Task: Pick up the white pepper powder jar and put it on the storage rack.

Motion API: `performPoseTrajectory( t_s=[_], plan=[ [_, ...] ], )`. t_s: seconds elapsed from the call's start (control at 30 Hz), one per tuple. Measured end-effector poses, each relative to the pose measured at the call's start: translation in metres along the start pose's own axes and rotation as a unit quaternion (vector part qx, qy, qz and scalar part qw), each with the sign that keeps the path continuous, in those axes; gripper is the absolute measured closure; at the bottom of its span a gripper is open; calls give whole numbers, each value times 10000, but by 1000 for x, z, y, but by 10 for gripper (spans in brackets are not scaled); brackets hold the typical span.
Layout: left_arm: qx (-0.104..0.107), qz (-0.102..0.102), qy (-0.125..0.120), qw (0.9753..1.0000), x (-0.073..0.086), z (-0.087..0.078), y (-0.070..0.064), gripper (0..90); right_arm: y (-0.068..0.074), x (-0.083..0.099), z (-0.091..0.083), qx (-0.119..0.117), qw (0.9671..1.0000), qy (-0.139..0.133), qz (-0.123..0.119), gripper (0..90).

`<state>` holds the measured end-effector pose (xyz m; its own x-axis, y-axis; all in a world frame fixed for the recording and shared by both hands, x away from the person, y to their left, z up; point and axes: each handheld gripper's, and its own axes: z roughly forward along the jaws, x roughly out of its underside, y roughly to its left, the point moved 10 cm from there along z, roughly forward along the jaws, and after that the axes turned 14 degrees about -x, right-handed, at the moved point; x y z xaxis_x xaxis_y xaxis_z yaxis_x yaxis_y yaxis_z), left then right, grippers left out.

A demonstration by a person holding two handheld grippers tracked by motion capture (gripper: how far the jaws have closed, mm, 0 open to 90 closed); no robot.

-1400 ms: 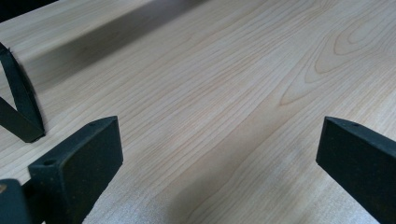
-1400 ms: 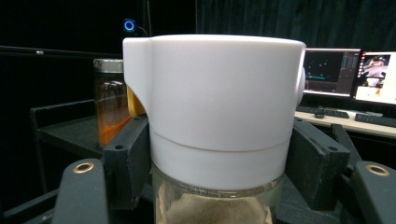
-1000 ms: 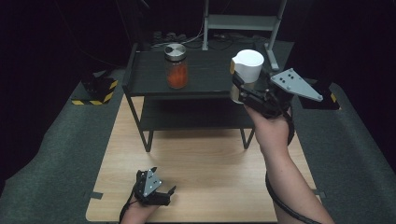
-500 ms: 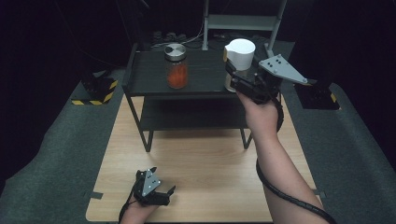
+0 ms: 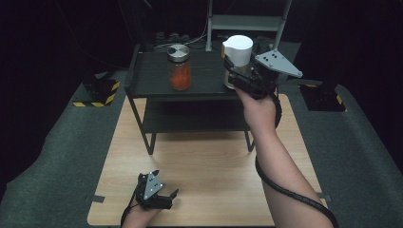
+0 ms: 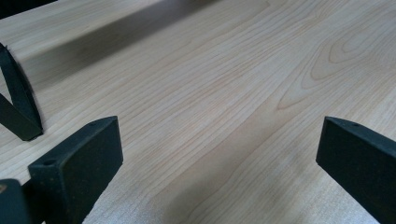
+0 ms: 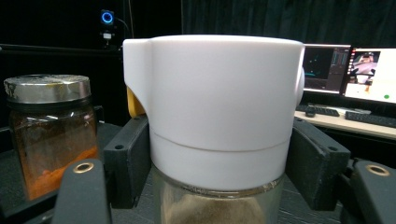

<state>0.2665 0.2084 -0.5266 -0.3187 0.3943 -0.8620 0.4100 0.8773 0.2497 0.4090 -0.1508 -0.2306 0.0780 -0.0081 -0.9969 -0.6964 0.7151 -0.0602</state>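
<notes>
A glass jar with a tall white cap [image 5: 237,50] is over the right end of the black rack's top shelf [image 5: 152,76]. My right gripper [image 5: 236,71] is shut on it. In the right gripper view the jaws press on both sides of the white cap [image 7: 219,107], just above the glass. I cannot tell whether the jar's base touches the shelf. A second glass jar with orange powder and a metal lid [image 5: 179,68] stands to its left on the same shelf [image 7: 49,135]. My left gripper [image 5: 158,194] rests open on the wooden table [image 5: 214,161], with nothing between its jaws [image 6: 219,158].
The black two-tier rack stands at the table's far side, with a lower shelf [image 5: 190,118] under the top one. A white frame [image 5: 247,21] rises behind it. Grey matting [image 5: 47,156] surrounds the table. Monitors [image 7: 350,65] glow in the background.
My right gripper has carried the white-capped jar leftward and farther away, toward the orange jar on the top shelf. The left gripper has stayed where it was.
</notes>
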Motion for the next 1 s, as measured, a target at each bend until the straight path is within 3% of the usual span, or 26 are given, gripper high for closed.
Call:
performPoseTrajectory(
  t_s=[0.3,1.0],
  plan=[
    [6,-33,-16,10000,0,0,1,8,-2,2,5,-27,9999,-31,157,299],
    [17,-42,-27,10000,1,0,1,8,-1,6,5,-67,9997,-97,217,295]
  ],
)
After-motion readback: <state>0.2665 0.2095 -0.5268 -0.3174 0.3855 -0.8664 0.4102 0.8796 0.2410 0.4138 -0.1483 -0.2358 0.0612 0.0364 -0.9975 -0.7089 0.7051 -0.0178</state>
